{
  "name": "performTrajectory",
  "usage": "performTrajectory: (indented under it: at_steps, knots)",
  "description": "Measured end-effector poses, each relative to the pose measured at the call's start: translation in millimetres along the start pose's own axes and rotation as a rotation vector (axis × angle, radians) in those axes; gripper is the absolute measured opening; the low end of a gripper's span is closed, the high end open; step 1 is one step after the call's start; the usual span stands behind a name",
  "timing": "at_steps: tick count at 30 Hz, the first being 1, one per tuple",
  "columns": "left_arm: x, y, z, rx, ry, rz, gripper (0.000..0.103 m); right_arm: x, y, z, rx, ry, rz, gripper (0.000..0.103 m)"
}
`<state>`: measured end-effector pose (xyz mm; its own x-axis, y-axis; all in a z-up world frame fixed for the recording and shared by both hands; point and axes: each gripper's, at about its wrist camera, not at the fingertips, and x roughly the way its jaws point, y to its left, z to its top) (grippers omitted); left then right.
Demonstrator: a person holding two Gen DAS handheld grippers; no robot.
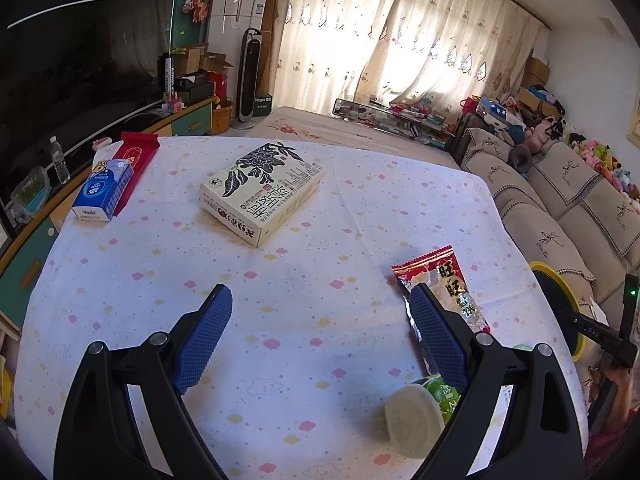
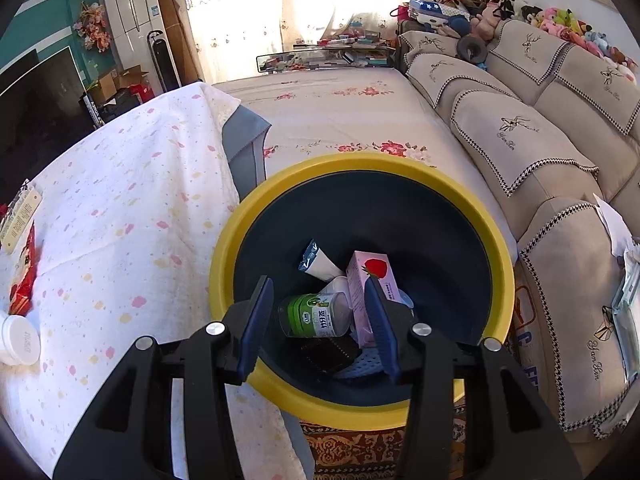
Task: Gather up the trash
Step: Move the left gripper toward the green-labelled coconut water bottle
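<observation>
Right gripper: fingers partly open, empty, above yellow-rimmed bin holding green can and pink carton. Left gripper: fingers wide, empty. Remaining trash: red snack packet, lower right; tea box, centre. Risk: crinkly packet slipping. Worktop: cloud-print cloth; curtained living room.

My left gripper hangs over the table with its blue fingers wide apart and nothing between them. A red snack bag lies just beside the right finger. A small tub with a white lid sits near it. A big box lies farther off.
</observation>
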<state>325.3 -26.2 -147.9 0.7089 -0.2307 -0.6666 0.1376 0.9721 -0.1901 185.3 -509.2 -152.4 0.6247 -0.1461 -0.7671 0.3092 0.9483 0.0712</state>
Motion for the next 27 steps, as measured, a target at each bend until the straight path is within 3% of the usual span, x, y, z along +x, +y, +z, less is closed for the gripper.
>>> performTrajectory:
  at_steps: [6, 15, 27]
  knots:
    - [-19, -8, -12, 0.024, 0.022, -0.037, 0.089, -13, 4, -2, -0.010, -0.023, 0.024, 0.046]
    - [-33, -30, -47, 0.080, 0.137, -0.213, 0.089, -22, 4, -7, -0.010, -0.032, 0.036, 0.047]
    - [-35, -74, -72, 0.182, 0.210, -0.304, 0.089, -29, 13, -11, -0.029, -0.043, 0.061, 0.048]
